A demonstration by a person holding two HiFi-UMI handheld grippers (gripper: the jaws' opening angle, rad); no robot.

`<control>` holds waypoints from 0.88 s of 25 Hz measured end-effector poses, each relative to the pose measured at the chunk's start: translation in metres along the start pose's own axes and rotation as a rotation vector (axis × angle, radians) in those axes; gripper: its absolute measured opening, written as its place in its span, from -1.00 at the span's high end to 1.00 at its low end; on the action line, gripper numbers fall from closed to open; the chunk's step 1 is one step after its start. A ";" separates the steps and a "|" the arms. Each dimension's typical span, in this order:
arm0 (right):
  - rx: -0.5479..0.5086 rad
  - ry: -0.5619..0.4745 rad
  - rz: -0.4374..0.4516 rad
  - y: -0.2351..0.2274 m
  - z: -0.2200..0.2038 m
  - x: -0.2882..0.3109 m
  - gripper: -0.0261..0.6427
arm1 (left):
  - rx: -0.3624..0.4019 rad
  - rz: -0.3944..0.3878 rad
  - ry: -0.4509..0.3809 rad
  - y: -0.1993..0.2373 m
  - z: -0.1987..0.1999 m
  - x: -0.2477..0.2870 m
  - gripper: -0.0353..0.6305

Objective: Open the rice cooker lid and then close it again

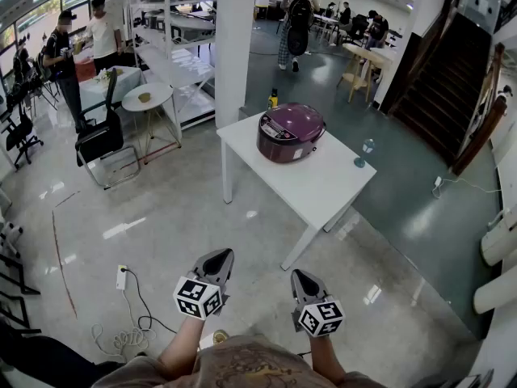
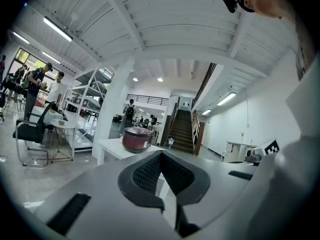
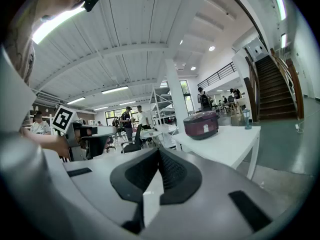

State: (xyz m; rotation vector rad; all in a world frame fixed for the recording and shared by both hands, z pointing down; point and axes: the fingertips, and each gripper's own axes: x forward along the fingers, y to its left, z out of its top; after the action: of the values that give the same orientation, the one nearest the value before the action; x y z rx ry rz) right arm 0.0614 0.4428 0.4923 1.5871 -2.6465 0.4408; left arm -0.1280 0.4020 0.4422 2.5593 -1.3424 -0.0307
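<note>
Cooker [image 1: 279, 142] is being judged heavy, stiff; lid [image 1: 292, 120] is being favoured at its front latch; fingers [image 2: 145, 174] on left gripper [image 1: 218, 257] and right gripper [image 1: 301, 279] are being pressed together, empty.

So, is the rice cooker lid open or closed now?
Closed. The purple lid sits flat on the cooker, with no gap showing.

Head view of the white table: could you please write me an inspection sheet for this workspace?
Surface: white table standing on a glossy floor.
Job's things: rice cooker on the table, lid shut.
Clutter: small yellow bottle by the far corner; small clear item at the right edge.
Tools: left tool and right tool both shut, empty, short of the table.
Cables: power strip with cable on the floor.
Surroundings: shelving, staircase, people beyond.
</note>
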 end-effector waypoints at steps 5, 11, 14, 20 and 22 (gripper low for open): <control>0.003 0.002 -0.003 -0.003 -0.002 0.005 0.93 | -0.001 -0.001 0.002 0.004 -0.001 0.005 0.84; 0.011 -0.002 0.000 0.001 -0.001 0.004 0.93 | -0.006 -0.009 0.007 0.002 -0.001 0.002 0.84; 0.031 -0.016 -0.002 0.005 0.002 0.009 0.93 | -0.005 -0.014 0.013 0.006 -0.001 0.000 0.84; 0.049 -0.010 -0.016 0.017 -0.002 0.021 0.92 | -0.001 -0.030 0.030 0.015 -0.004 -0.007 0.84; 0.050 -0.021 -0.023 0.020 -0.003 0.025 0.92 | 0.007 -0.038 0.027 0.021 -0.004 -0.008 0.84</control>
State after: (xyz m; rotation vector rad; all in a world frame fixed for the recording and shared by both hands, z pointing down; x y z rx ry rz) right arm 0.0322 0.4309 0.4946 1.6431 -2.6493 0.4958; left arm -0.1487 0.3981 0.4502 2.5813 -1.2866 0.0012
